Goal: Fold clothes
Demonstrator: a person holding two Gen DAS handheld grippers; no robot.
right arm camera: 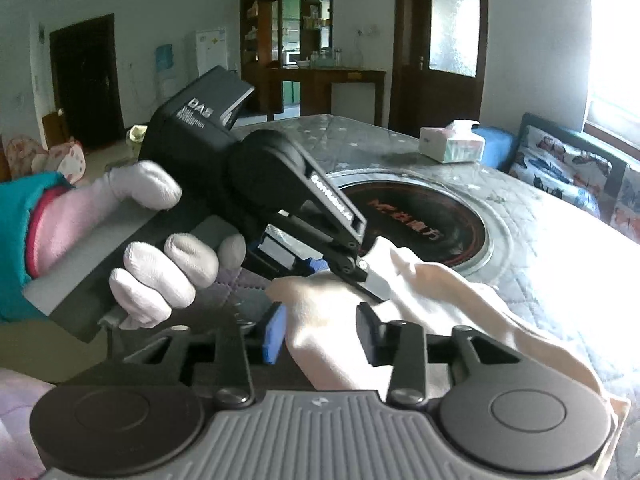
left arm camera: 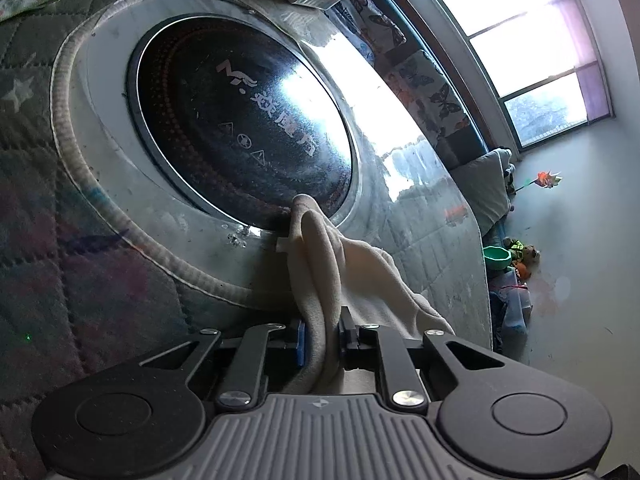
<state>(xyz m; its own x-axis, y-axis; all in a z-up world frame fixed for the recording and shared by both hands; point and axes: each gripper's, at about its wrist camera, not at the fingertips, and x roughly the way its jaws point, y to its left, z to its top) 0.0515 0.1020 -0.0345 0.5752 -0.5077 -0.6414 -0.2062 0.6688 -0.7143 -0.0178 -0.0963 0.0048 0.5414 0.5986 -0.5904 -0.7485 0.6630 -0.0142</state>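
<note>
A cream cloth garment lies bunched on the quilted table, by the rim of a round black cooktop. My left gripper is shut on a thick fold of it. In the right wrist view the same cloth spreads to the right over the table. My right gripper has its jaws apart around a bunch of the cloth, pads not pressing it. The left gripper, held by a gloved hand, bites the cloth just beyond my right fingertips.
The quilted table cover surrounds the cooktop. A tissue box stands at the far edge. A butterfly-patterned sofa sits to the right, under bright windows. Toys lie on the floor.
</note>
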